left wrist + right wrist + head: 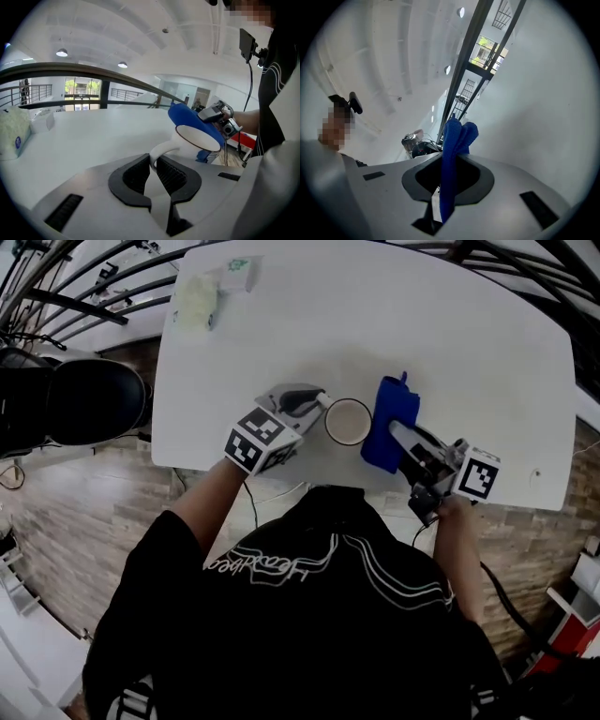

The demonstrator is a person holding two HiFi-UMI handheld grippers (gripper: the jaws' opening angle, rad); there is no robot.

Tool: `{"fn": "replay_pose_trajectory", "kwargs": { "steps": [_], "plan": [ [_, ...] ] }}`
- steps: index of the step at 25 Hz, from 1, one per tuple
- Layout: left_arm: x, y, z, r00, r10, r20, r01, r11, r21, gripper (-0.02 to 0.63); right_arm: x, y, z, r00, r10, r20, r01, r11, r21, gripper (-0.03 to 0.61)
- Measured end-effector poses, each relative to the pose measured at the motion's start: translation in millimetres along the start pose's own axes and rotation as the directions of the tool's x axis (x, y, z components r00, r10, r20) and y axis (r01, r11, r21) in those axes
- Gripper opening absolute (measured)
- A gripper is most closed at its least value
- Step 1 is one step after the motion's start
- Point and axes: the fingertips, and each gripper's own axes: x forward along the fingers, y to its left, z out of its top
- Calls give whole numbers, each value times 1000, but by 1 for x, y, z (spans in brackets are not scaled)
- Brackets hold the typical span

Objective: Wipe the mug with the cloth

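Left gripper: jaws narrow, clamped on the mug by its handle, pads pressing on both sides of the loop. Mug is white with a dark rim line, mouth up, looks empty.

Right gripper: jaws pinched on the cloth. The blue fabric runs through the gap and bunches up past the tips.

From overhead, the left gripper comes at the mug from the left and the right gripper from the right. The cloth hangs folded just right of the mug. In the left gripper view the cloth lies against the mug's far side at the rim.

Mug sits over the near part of the white counter, close to the front edge. Can't tell whether its base is down or lifted.

Far left corner of the counter: a pale bag and a small box, well apart from the mug.
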Motion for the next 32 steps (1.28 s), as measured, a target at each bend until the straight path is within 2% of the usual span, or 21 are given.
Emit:
{"fn": "replay_pose_trajectory", "kwargs": {
  "steps": [7, 14, 23, 32],
  "plan": [
    [-7, -6, -7, 1000, 7, -21, -7, 1000, 8, 49, 4, 0, -11, 1000, 23, 8, -23, 1000, 18, 48],
    [-14, 2, -16, 1000, 28, -1, -28, 1000, 1, 49, 21, -16, -18, 1000, -12, 27, 10, 996, 86, 48],
    [-22, -1, -19, 999, 34, 3, -34, 999, -6, 51, 32, -33, -23, 987, -162, -1, 162, 986, 48, 48],
    [-28, -6, -25, 1000, 22, -7, -22, 1000, 3, 51, 26, -41, -22, 971, -232, 57, 226, 970, 86, 48]
  ]
}}
